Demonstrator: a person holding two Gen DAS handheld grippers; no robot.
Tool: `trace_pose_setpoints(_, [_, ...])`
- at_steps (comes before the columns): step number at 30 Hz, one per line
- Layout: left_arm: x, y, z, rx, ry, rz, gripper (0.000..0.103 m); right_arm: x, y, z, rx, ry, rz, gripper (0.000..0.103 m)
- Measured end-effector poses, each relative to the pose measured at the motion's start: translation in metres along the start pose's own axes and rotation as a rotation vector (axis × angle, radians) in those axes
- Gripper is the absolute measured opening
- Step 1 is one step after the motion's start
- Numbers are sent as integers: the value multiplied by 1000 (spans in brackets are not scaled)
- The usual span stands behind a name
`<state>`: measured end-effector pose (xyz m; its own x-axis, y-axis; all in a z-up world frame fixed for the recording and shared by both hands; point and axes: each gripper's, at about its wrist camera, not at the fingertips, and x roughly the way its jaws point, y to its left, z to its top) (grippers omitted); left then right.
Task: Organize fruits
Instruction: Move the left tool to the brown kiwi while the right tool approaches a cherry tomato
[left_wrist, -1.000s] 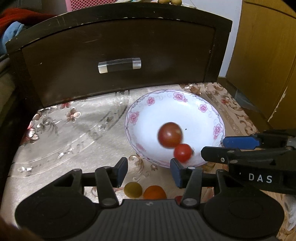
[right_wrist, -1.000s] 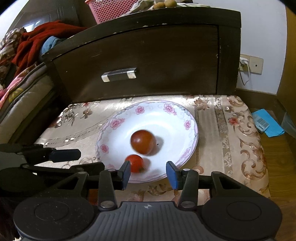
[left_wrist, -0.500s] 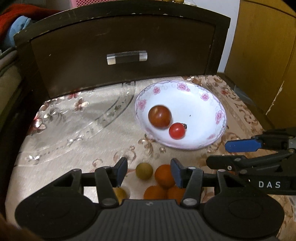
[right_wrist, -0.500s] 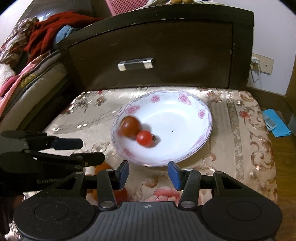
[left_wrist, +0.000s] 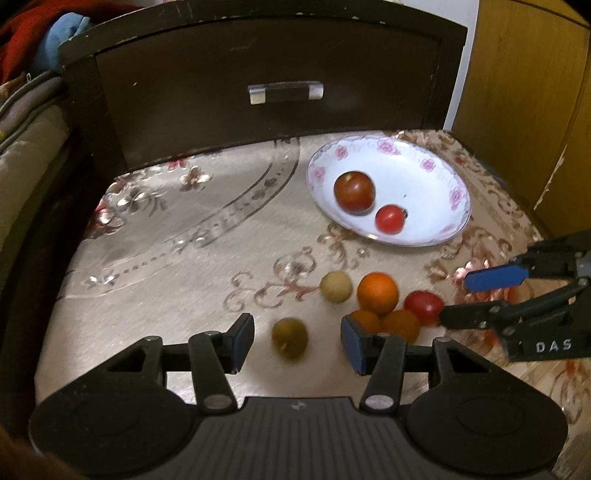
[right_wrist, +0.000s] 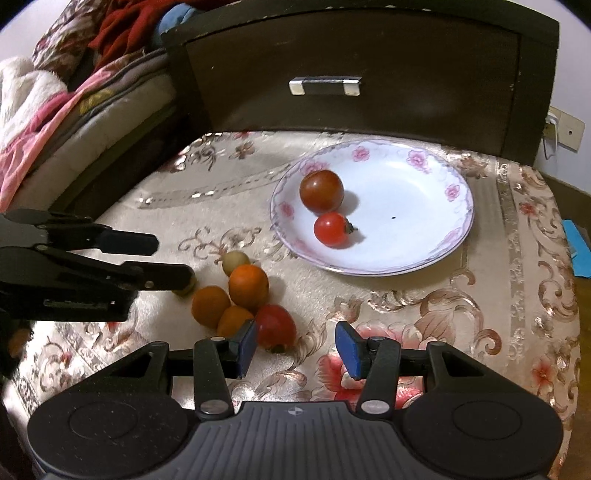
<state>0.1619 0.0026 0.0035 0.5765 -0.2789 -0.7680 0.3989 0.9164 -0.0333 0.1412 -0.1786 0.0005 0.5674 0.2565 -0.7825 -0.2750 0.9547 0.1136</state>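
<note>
Left wrist view: the left gripper stands partly open at the lower centre, gripping nothing; a small olive-green fruit lies on the cloth in the gap between its blue pads. Right of it cluster three oranges and a red tomato. The flowered plate, upper right, holds two tomatoes.

Right wrist view: the right gripper is partly open and empty; the red tomato sits just beside its left pad

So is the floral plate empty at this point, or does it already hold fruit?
Not empty. The floral plate holds a large dark-red tomato and a small red tomato; the remaining fruit lies outside it on the cloth.
</note>
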Motion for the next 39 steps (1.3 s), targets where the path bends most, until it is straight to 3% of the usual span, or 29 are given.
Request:
trace_pose_setpoints(9, [14,-1,-9,65,33,15,59,10,5,-6,-42,41,1,43])
trace_pose_setpoints(21, [35,0,-10,75,54,46,59,16,5,-5,-64,45,-4,43])
trace_pose_setpoints(29, [36,0,-5,50,49,8,42,24,8,-4,-84,61,14,43])
trace_pose_setpoints(39, [32,6,-11,43,68,-19,39,29,11,0,-127,42,3,44])
